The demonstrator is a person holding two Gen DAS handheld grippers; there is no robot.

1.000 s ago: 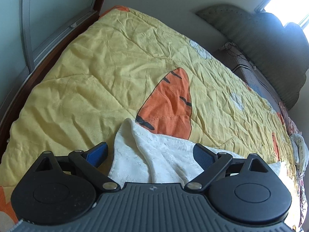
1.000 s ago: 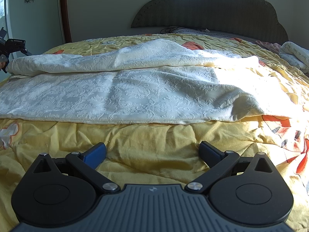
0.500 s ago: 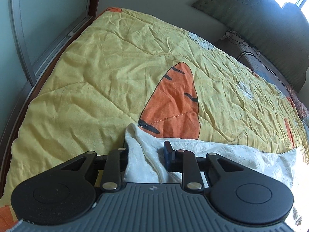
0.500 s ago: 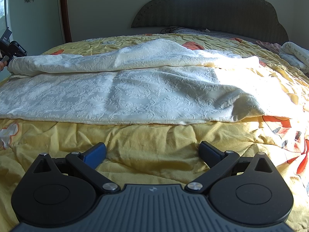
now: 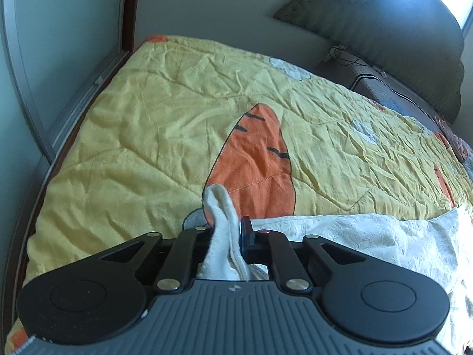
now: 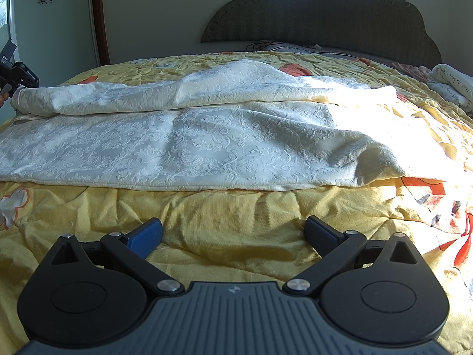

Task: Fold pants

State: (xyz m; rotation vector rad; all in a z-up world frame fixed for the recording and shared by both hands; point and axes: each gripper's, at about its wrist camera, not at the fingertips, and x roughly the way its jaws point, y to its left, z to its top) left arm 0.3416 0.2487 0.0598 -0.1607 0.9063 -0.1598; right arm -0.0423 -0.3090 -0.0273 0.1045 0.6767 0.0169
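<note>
Cream embossed pants [image 6: 207, 142] spread long over the yellow bed [image 6: 236, 216], one edge pinched tight in left tool [image 5: 226, 230], ahead of wide-open, empty right tool [image 6: 233, 233].

From the right wrist camera we look along our right gripper [image 6: 233, 232], its two fingers spread wide above the yellow quilt [image 6: 236, 227] and touching no cloth. Ahead of us the white pants [image 6: 189, 145] lie stretched across the bed, embossed with a floral pattern — one leg flat and nearer to us, the other raised behind it in a long ridge. At the far left edge we see the left gripper [image 6: 16, 74], dark and partly cut off, right at the end of that raised leg. Sunlight washes out the pants' right end. Beyond stand a dark scalloped headboard [image 6: 325, 11] and, far right, some folded white bedding [image 6: 449, 84].
</note>
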